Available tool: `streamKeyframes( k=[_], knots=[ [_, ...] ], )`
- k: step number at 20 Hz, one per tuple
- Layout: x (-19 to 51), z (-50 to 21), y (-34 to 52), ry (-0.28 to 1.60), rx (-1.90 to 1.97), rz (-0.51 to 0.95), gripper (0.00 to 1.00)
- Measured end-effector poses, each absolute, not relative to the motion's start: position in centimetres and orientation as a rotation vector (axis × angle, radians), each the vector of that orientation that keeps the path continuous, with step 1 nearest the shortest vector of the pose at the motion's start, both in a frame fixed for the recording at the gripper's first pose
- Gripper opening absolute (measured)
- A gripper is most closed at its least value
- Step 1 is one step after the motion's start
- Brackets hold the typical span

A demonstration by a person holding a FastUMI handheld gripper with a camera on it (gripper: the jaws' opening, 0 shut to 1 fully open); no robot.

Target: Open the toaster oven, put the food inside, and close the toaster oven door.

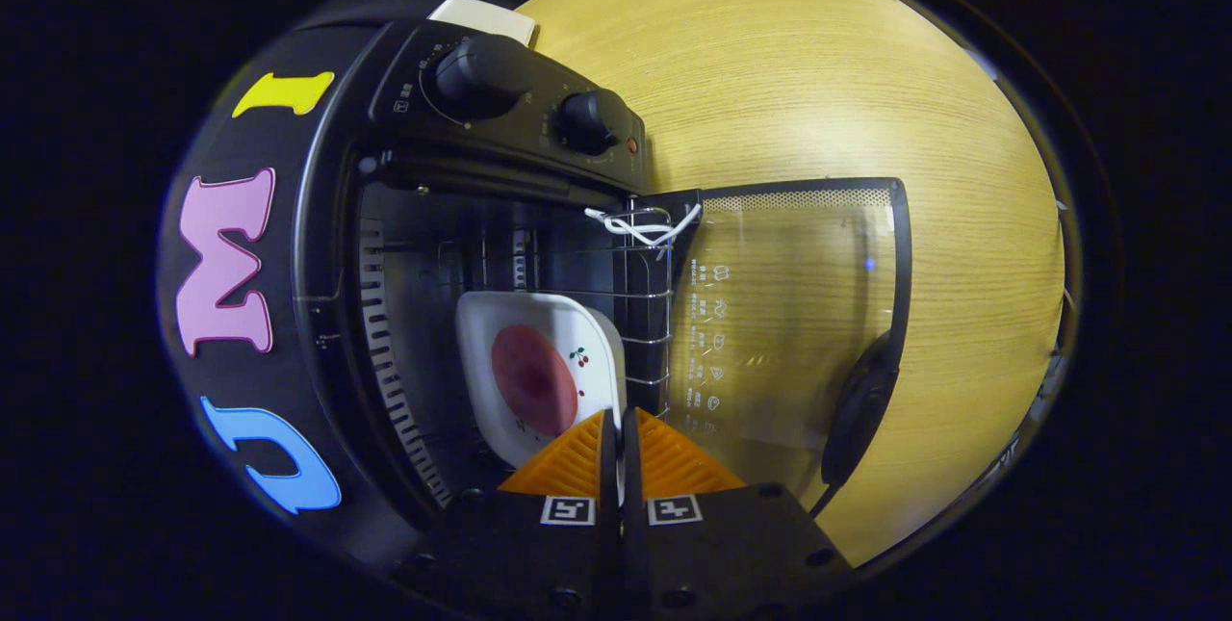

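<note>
The black toaster oven point(500, 101) stands with its glass door point(789, 332) swung fully open onto the wooden table. A white square plate point(568, 332) with a round reddish slice of food point(534, 378) rests inside the oven on the wire rack point(640, 313). My gripper point(621, 428) is shut on the plate's near rim, one finger on each side of the edge. The view is rolled sideways, so the oven's two knobs lie beyond the plate.
The door's dark handle point(857, 419) sticks out over the wooden tabletop point(818, 72). A white cord point(643, 226) is tied to the rack's front corner. A pale object point(486, 16) shows behind the oven.
</note>
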State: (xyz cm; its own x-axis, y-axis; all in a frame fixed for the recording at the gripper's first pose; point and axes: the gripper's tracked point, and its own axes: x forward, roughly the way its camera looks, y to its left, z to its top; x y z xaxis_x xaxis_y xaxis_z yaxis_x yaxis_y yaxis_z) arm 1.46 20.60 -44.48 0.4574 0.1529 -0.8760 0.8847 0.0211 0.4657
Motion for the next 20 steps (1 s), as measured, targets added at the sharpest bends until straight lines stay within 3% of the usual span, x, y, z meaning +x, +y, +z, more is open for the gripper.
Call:
streamKeyframes(
  k=[3, 7, 8, 9, 10, 13, 14, 17, 20],
  knots=[
    [1.8, -44.1, 21.1, 0.974, 1.488, -0.715, 0.07],
    [2.2, -43.5, 21.5, 0.968, 1.492, -0.647, 0.19],
    [2.2, -43.1, 21.6, 0.973, 1.489, -0.624, 0.35],
    [2.1, -43.0, 21.8, 0.98, 1.477, -0.596, 0.44],
    [1.6, -42.7, 21.7, 0.997, 1.453, -0.57, 0.69],
    [0.8, -42.0, 22.1, 1.018, 1.373, -0.449, 0.95],
    [0.0, -41.4, 22.3, 1.039, 1.314, -0.38, 0.99],
    [-2.2, -40.3, 22.1, 1.073, 1.06, -0.17, 0.99],
    [-5.2, -40.0, 20.7, 1.102, 0.881, -0.079, 0.99]
  ],
)
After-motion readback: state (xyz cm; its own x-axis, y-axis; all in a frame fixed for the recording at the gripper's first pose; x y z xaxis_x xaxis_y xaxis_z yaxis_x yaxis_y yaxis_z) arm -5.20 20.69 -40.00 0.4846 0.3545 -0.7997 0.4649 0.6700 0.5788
